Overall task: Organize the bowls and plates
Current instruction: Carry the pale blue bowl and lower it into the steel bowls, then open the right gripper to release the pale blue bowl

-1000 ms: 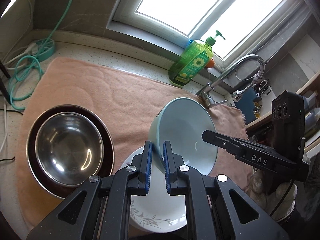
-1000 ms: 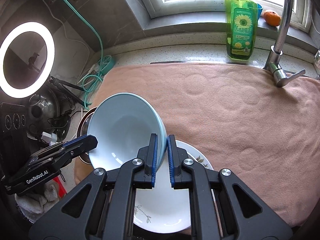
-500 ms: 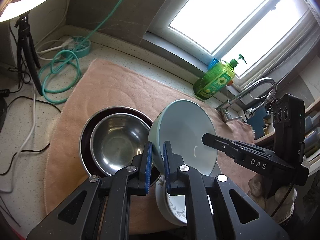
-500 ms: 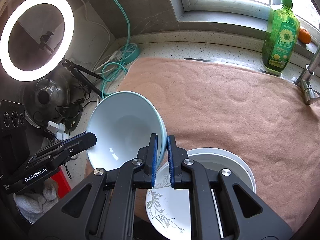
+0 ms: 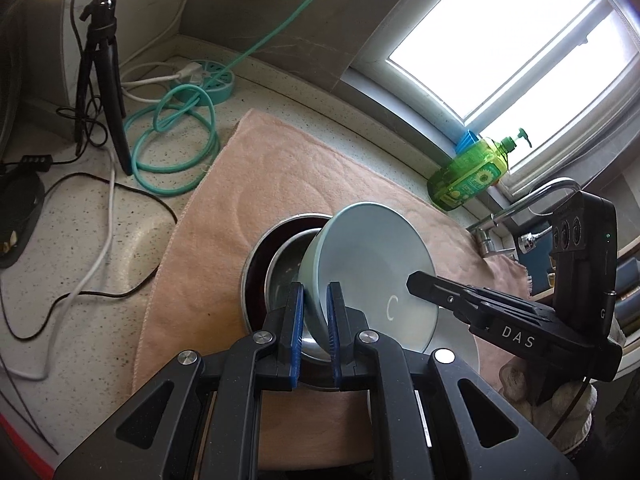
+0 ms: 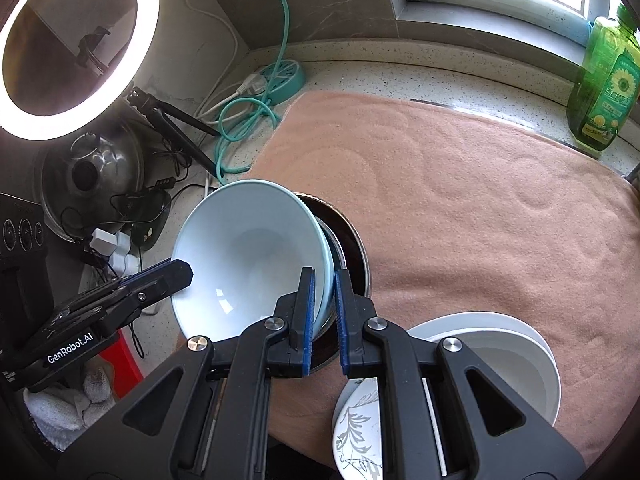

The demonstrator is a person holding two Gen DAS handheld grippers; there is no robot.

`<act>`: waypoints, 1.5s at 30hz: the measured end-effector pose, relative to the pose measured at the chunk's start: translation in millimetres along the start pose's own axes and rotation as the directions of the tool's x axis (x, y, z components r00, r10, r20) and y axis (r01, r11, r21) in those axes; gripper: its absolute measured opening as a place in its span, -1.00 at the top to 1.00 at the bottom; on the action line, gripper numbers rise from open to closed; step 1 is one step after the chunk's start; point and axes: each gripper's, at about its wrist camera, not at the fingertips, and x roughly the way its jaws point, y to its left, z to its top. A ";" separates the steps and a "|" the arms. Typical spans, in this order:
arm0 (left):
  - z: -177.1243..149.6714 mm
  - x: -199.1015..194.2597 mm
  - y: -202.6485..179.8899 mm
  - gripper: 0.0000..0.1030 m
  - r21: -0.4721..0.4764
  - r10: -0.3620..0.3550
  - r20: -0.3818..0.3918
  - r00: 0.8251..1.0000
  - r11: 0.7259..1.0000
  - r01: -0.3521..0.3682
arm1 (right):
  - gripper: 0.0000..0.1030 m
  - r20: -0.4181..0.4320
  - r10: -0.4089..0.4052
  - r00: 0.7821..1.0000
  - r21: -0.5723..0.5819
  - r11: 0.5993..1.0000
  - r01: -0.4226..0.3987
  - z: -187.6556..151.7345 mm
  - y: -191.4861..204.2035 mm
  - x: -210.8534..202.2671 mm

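Item: pale blue bowl [image 6: 248, 256], tilted on edge, held in air over steel bowl [image 5: 286, 276], which sits nested in dark-rimmed dish [image 5: 260, 252] on pink towel [image 6: 460, 200].
L gripper [image 5: 315, 322]: blue pads close together, clamped on bowl's near rim, one pad inside, one outside.
R gripper [image 6: 324, 312]: same narrow gap, clamped on opposite rim of same bowl; both grips w/ wall of bowl between pads.
Adjacent: white bowl [image 6: 516, 356] on towel, just beside steel stack, resting on floral plate [image 6: 356, 432].
Surroundings: green soap bottle [image 6: 604, 88] at window side; teal cable [image 5: 176, 136] coiled on speckled counter [image 5: 80, 240]; ring light [image 6: 68, 44] on tripod, far L.
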 end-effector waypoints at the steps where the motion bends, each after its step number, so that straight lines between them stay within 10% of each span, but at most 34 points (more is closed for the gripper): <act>1: -0.1 1.1 1.5 0.81 -0.001 0.001 -0.004 1.000 1.000 -0.001 | 0.81 -0.004 -0.002 1.000 -0.002 1.000 0.002 0.1 0.7 2.4; 45: -3.9 16.5 11.9 0.81 -0.010 0.027 -0.040 0.999 1.000 -0.027 | 0.76 -0.048 -0.119 0.992 -0.112 0.987 0.113 0.5 11.1 32.9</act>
